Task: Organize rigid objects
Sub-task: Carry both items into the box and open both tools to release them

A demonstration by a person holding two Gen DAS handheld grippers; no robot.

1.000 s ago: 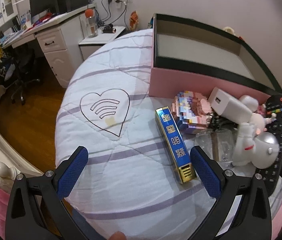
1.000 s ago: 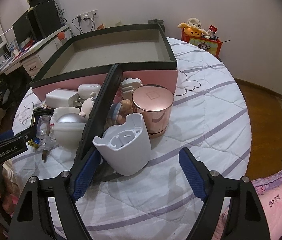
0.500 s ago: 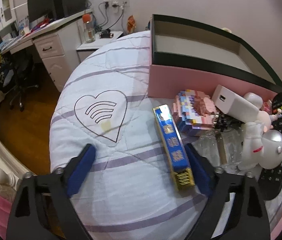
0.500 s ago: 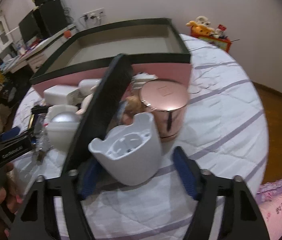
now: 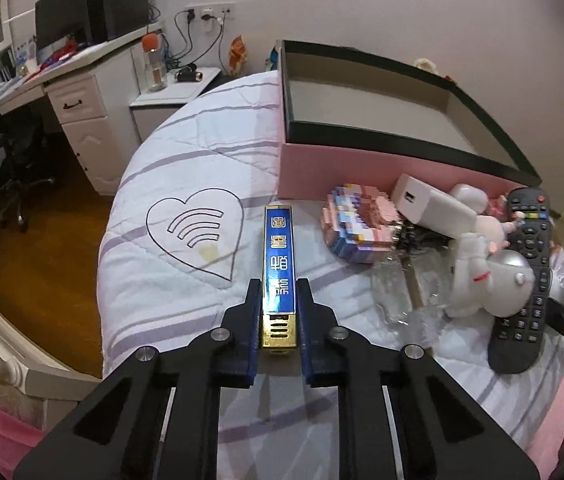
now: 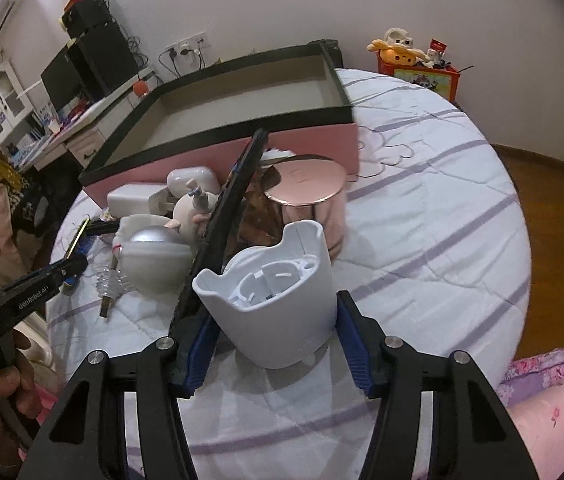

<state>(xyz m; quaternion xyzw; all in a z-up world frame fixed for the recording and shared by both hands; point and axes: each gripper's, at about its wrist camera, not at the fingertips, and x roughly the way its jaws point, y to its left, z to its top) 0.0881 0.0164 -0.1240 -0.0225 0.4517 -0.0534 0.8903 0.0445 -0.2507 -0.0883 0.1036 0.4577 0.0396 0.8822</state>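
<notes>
My left gripper (image 5: 278, 312) is clamped on the blue bar (image 5: 277, 264) lying near the bed's (image 5: 169, 280) left edge; my right gripper (image 6: 271, 322) squeezes the white cup (image 6: 277, 296) before the pink box (image 6: 217, 148).

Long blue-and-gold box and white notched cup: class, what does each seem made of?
Long blue-and-gold box: probably foil-laminated card; its mirror-like blue face catches the light. White notched cup: likely moulded plastic, matte, with ribs moulded inside.
</notes>
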